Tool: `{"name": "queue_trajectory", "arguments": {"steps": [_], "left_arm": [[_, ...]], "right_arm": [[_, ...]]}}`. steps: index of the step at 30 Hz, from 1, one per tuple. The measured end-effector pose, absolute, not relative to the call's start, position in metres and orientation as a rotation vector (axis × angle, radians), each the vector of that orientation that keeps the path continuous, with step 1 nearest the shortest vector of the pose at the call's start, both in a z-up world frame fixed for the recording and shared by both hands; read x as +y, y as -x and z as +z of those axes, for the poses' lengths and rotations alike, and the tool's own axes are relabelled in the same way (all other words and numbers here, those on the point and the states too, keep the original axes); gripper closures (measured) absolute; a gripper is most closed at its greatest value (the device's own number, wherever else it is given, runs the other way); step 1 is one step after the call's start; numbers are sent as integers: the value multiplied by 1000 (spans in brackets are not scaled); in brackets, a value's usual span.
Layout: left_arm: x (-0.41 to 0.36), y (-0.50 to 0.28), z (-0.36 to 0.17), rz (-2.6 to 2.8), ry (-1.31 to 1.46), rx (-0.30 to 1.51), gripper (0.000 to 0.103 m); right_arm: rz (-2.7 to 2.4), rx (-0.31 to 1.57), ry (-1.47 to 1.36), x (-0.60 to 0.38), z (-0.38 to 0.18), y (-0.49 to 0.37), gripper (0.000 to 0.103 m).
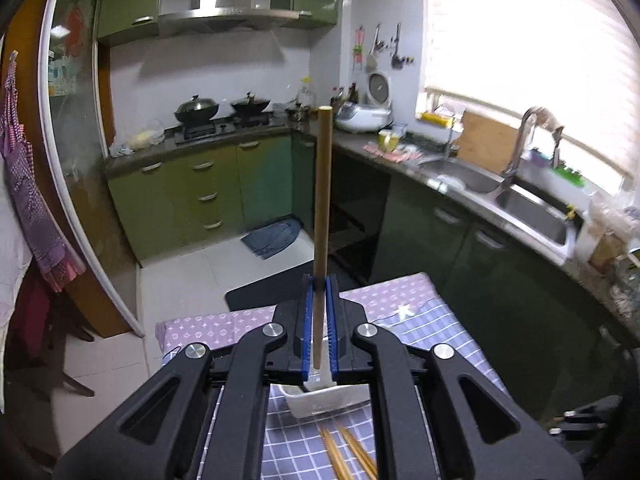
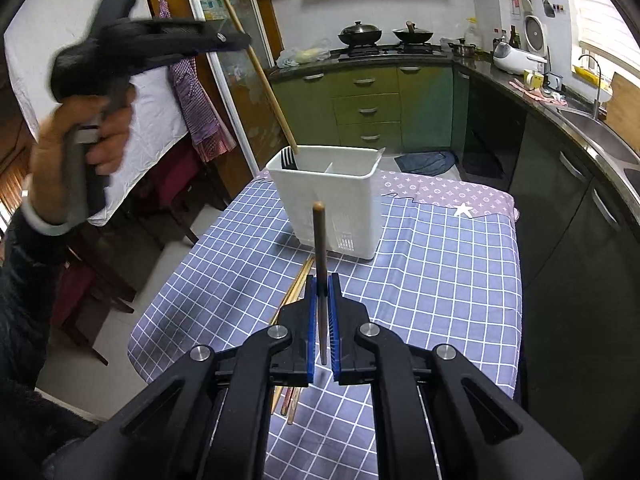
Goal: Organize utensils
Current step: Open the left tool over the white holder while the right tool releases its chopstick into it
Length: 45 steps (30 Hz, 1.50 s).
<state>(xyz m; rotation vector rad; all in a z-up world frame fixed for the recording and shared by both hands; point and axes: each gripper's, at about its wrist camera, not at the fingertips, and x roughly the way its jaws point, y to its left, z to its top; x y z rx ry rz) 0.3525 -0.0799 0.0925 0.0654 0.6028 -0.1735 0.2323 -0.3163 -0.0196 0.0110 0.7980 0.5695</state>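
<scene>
Utensils are mid-sort. At upper left of the right wrist view, the left gripper [image 2: 240, 42] has its jaws closed on a long wooden handle [image 2: 256, 68] whose black end sits in the white caddy [image 2: 332, 200] on the desk [image 2: 440, 272]. At centre, the right gripper [image 2: 323, 280] pinches a brown chopstick [image 2: 320, 248]; loose chopsticks [image 2: 294, 292] lie below. Next, I judge, each piece needs steering into a compartment.

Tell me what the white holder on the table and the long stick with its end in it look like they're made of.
The white holder looks like moulded plastic: smooth, evenly white, thin-walled, with slotted vents low on its side. The long stick, gripped by the left tool, looks like plain wood or bamboo: matte tan, though no grain is visible.
</scene>
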Motion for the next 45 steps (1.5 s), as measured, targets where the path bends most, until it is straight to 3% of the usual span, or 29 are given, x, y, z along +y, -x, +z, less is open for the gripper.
{"name": "queue_trajectory", "arguments": {"steps": [10,19,23,34,43,45], "left_arm": [[-75,-376,18,-147,-101,811,92],[-47,-338,36,-163,-56,772,77],[-38,-312,42,-171,-59,765,77],[-21,-274,29,-180,-65,834,73],[-38,-279,2,-206,-82,920,69],[-45,-279,-7,-211,-92,937,69]], "right_arm": [[570,766,-44,-319,8,-248,97],[558,596,-131,-312,86,-289,97],[488,523,-141,-300,110,-320,97],[421,700,-130,-264,47,-402,96],[460,660,-97,-271,49,-368,95],[481,639,-100,-279,53,-344,89]]}}
